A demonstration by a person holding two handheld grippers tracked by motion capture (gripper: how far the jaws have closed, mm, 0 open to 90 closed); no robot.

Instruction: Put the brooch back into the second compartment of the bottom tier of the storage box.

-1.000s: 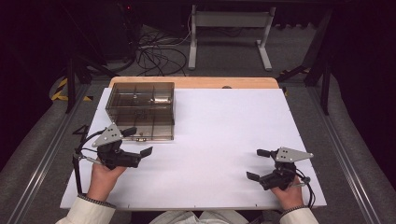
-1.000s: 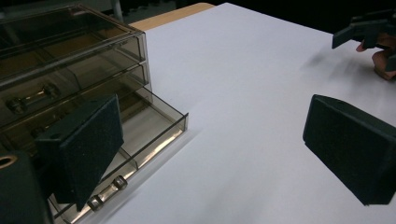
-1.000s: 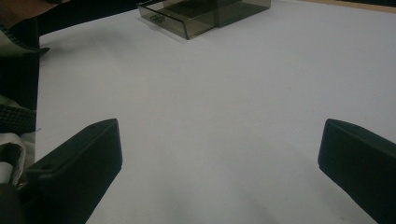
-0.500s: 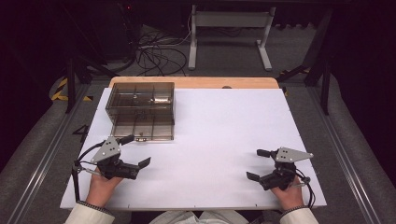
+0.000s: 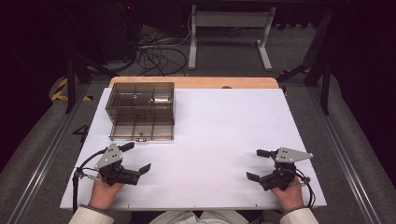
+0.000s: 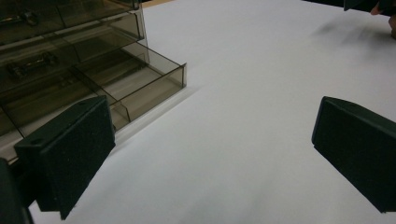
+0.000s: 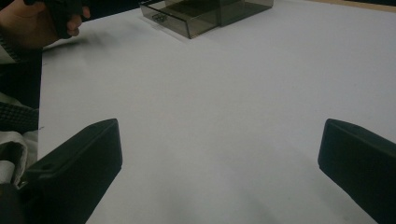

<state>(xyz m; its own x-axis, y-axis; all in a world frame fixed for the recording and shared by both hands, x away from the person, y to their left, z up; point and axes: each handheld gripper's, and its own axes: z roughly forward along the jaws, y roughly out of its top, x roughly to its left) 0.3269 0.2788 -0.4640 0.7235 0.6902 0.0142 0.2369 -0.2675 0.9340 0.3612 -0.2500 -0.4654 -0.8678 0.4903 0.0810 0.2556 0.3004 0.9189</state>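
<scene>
Smoked plastic organizer box [image 5: 141, 111] sitting far-left on the table, lower drawer pulled out. Left gripper [image 5: 133, 161] backing off toward the near edge, jaws spread, empty; right gripper [image 5: 258, 164] idling, spread; likely drawer step finished.

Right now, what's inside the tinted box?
The box is split into compartments. One rear compartment holds a small metallic part; what it is can't be told. The pulled-out front tray looks empty where visible.

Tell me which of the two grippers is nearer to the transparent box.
The left gripper: it sits just below the smoky compartment box, on the table's left side. The right gripper rests far across the white sheet.
</scene>
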